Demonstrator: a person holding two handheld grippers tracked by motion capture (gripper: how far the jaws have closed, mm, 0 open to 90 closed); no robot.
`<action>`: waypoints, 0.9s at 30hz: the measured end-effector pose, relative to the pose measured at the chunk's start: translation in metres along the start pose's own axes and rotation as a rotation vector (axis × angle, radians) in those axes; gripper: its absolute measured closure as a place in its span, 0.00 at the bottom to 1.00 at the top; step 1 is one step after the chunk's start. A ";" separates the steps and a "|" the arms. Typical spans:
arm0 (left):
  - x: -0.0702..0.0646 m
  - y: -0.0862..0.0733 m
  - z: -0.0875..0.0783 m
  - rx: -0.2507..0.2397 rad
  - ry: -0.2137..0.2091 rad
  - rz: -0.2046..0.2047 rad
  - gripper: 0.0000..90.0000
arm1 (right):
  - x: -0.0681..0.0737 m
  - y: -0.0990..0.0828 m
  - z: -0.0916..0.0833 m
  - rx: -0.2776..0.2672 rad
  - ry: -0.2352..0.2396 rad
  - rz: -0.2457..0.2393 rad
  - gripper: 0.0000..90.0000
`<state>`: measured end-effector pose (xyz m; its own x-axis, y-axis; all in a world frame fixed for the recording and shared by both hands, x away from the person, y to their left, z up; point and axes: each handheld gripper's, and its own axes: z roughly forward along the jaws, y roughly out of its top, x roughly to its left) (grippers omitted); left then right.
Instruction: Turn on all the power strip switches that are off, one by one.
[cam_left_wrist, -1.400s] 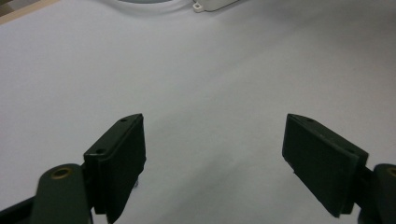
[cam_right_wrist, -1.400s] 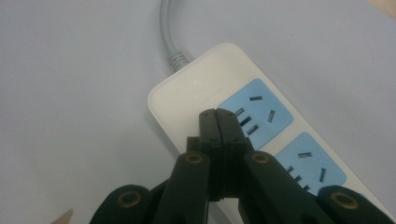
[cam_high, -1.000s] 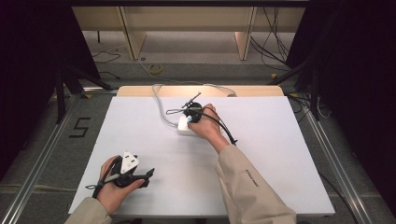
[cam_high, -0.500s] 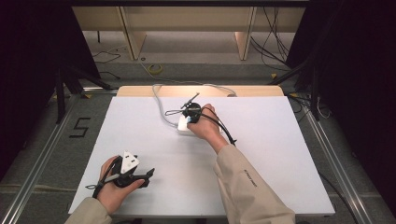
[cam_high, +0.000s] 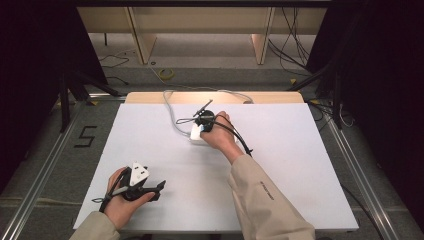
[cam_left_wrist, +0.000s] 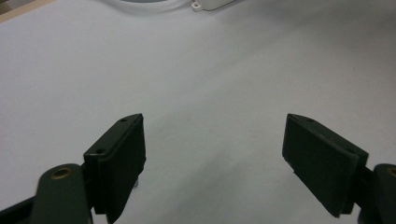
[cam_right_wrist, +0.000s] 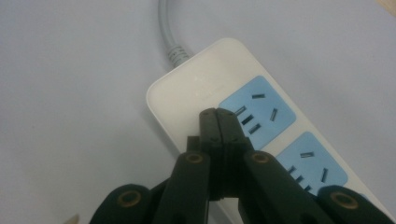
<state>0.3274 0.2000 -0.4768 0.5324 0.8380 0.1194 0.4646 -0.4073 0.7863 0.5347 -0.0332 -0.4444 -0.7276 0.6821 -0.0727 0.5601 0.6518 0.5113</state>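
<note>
A white power strip (cam_right_wrist: 219, 88) with blue socket faces (cam_right_wrist: 258, 111) lies on the white table, its grey cord (cam_right_wrist: 169, 32) running off from its end. My right gripper (cam_right_wrist: 218, 113) is shut, jaws pressed together with nothing between them, tips over the strip's top near the first socket. From above, the right gripper (cam_high: 204, 121) sits over the power strip (cam_high: 194, 135) at the table's far middle. My left gripper (cam_high: 159, 188) rests near the front left edge in a hand. In its own view the left gripper (cam_left_wrist: 214, 140) stands open over bare table.
The grey cord (cam_high: 171, 110) loops toward the table's far edge. A white table top (cam_high: 280, 165) spreads wide around both hands. Wooden shelving legs (cam_high: 140, 35) and floor cables (cam_high: 295, 35) lie beyond the table. Metal rails (cam_high: 45, 165) flank both sides.
</note>
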 end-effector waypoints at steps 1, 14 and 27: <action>0.000 0.000 0.000 0.000 0.000 0.000 0.24 | 0.000 0.000 0.000 0.001 0.000 0.001 1.00; 0.000 0.000 0.000 0.003 -0.001 0.004 0.24 | 0.001 0.000 0.000 0.003 -0.002 0.007 1.00; 0.000 -0.001 0.000 0.006 -0.001 0.006 0.24 | -0.005 -0.003 0.000 -0.017 0.030 0.047 1.00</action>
<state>0.3271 0.2005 -0.4773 0.5357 0.8354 0.1231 0.4661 -0.4142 0.7818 0.5363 -0.0390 -0.4456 -0.7121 0.7017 -0.0228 0.5876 0.6134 0.5277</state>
